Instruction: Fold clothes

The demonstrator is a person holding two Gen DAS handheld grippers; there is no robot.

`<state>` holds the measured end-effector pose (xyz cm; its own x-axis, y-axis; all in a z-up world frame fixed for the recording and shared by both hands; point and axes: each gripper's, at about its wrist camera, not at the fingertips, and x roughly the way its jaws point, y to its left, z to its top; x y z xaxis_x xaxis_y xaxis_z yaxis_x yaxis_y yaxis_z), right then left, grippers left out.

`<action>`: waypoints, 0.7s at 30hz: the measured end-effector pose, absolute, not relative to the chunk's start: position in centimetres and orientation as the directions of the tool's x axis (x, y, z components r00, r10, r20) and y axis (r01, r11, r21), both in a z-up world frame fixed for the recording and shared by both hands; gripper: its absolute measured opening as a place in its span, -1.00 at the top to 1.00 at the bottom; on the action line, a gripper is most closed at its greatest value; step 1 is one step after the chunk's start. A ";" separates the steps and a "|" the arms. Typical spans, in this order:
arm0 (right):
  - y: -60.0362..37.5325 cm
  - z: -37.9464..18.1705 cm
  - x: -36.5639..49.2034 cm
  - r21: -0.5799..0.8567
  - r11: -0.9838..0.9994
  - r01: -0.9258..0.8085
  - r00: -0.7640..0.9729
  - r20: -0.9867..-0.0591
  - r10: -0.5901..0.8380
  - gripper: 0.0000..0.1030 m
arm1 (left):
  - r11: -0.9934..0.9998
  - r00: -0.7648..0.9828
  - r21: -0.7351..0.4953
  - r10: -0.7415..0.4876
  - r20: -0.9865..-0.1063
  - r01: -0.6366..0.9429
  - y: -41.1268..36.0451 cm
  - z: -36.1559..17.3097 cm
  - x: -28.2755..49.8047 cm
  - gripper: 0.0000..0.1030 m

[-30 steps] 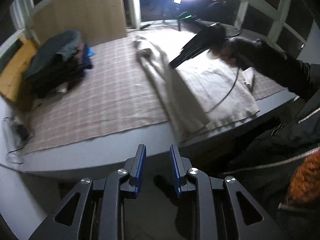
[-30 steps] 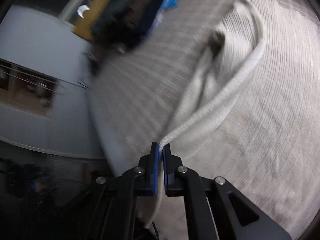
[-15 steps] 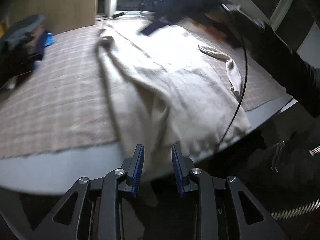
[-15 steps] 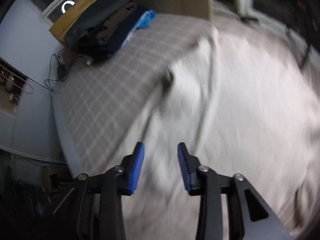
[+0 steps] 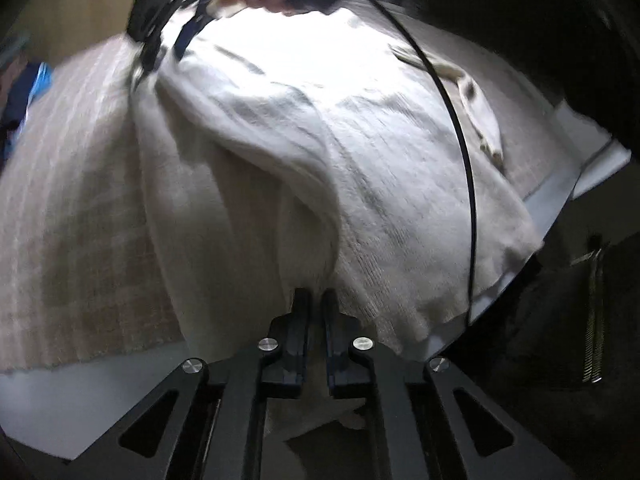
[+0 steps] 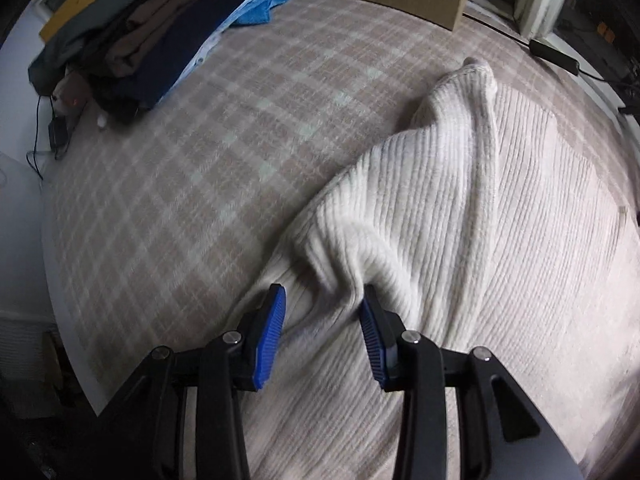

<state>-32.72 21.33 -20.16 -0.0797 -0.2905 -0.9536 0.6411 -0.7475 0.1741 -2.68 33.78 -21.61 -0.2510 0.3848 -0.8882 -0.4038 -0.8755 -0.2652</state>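
Note:
A cream ribbed sweater (image 5: 360,152) lies on the plaid blanket, its hem hanging over the front edge of the table. My left gripper (image 5: 315,300) points down at that hem and is shut on a fold of the fabric. In the right wrist view the sweater (image 6: 460,220) is rumpled, with a raised ridge running toward the camera. My right gripper (image 6: 323,294) hovers over that ridge; its jaws are closing, the ridge lies between the blue pads (image 6: 272,320), and they do not press on it.
A pile of folded dark clothes (image 6: 140,40) sits at the far left of the plaid blanket (image 6: 200,160). A black cable (image 5: 460,140) arcs over the sweater. A small pale garment (image 5: 480,120) lies to the right. A dark jacket (image 5: 580,300) is close by the table's front right edge.
My left gripper came down to the sweater's hem at the table edge and shut on it. My right gripper let go of the sweater fold, opened and moved across over the sweater.

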 end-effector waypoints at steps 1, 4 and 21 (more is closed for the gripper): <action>21.5 -20.0 -32.9 0.178 -0.749 0.638 -0.083 -0.951 -0.297 0.55 | -0.874 -0.247 -0.296 0.407 -0.879 -0.384 33.1 -21.3 -2.7 0.91; 21.7 -19.4 -33.2 0.185 -0.746 0.640 -0.089 -0.946 -0.311 0.77 | -0.857 -0.251 -0.363 0.466 -0.848 -0.367 31.8 -19.8 -2.2 0.92; 25.6 -16.1 -34.6 0.466 -0.703 0.537 -0.057 -0.812 -0.581 0.62 | -0.919 -0.213 -0.359 0.388 -0.897 -0.160 25.8 -20.3 0.5 0.56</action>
